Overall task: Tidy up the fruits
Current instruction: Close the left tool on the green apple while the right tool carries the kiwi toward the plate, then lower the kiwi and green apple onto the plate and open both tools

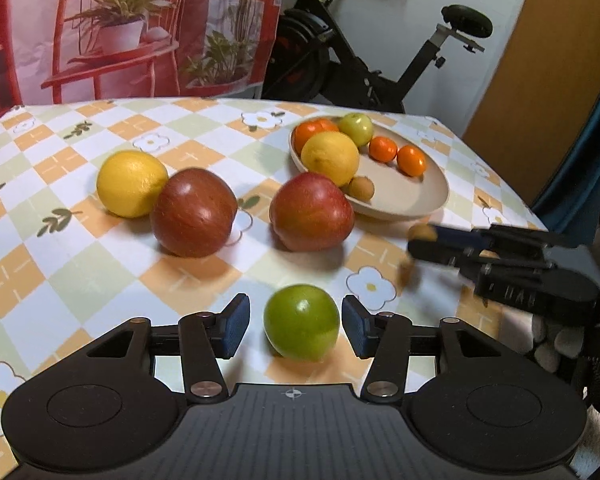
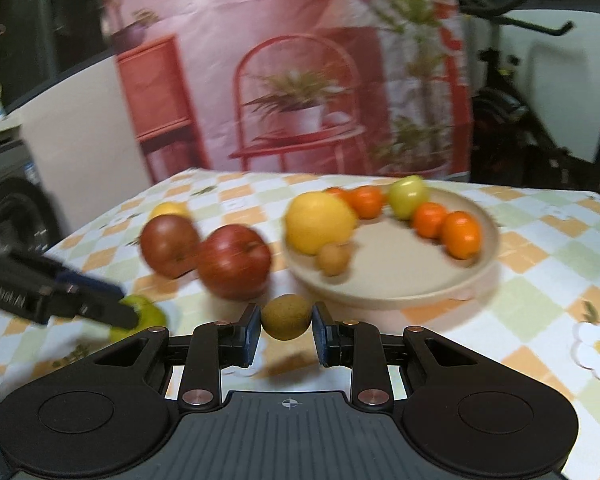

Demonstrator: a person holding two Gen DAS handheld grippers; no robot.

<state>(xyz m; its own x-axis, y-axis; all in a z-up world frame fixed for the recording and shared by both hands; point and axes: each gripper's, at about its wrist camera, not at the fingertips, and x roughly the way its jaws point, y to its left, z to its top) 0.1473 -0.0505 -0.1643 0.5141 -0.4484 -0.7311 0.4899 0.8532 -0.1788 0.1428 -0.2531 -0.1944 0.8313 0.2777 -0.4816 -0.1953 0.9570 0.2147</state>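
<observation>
A green fruit (image 1: 302,322) lies on the checked tablecloth between the blue pads of my left gripper (image 1: 296,330), with a small gap at each pad, so the gripper is open. My right gripper (image 2: 286,322) is shut on a small brown fruit (image 2: 286,317), held just above the cloth in front of the beige plate (image 2: 380,300). The plate (image 1: 420,208) holds a yellow citrus (image 1: 330,158), several oranges, a green apple (image 1: 356,129) and another small brown fruit (image 1: 361,188). Two red apples (image 1: 194,212) (image 1: 311,211) and a yellow citrus (image 1: 131,183) sit loose on the table.
An exercise bike (image 1: 380,60) stands behind the table's far edge, beside a red printed backdrop (image 1: 140,32). In the left wrist view the right gripper (image 1: 424,240) reaches in blurred from the right. A flower-patterned cloth (image 2: 560,240) covers the table.
</observation>
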